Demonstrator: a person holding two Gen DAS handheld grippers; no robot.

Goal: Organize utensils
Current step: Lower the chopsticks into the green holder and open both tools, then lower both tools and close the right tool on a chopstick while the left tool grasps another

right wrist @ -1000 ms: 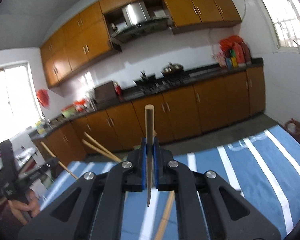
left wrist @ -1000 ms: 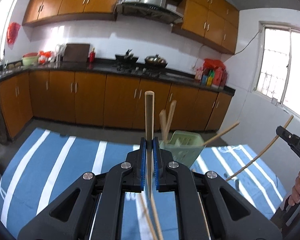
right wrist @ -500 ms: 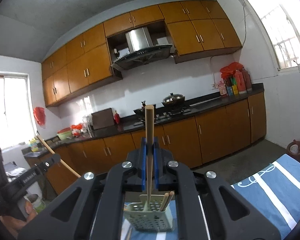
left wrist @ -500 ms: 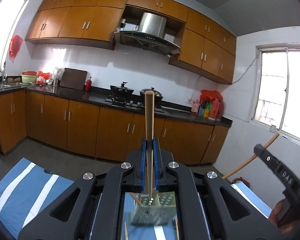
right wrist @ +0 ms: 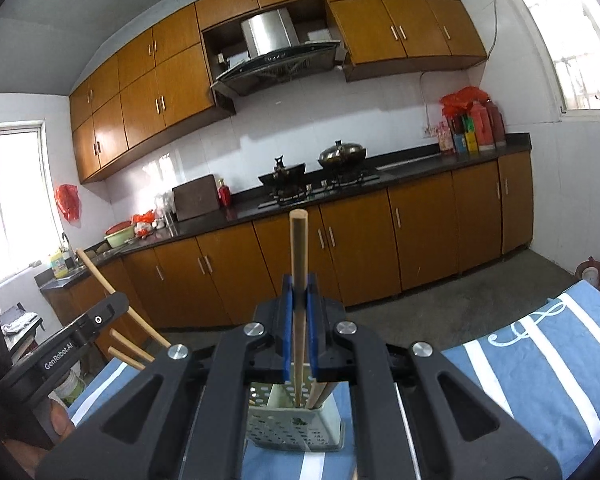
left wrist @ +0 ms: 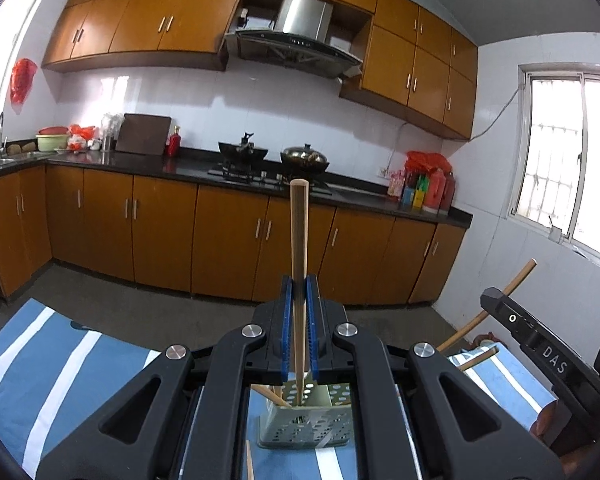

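Left wrist view showed my left gripper [left wrist: 299, 300] clamped on a long bamboo chopstick [left wrist: 299, 236], its lower tip inside the pale green perforated plastic utensil holder [left wrist: 306, 426]. Right wrist view showed my right gripper [right wrist: 299, 300] pinching a second bamboo chopstick [right wrist: 299, 248] over that same holder [right wrist: 296, 426], which stood upright on the blue and white striped cloth [right wrist: 540, 364]. Other chopsticks [right wrist: 318, 392] leaned inside the holder.
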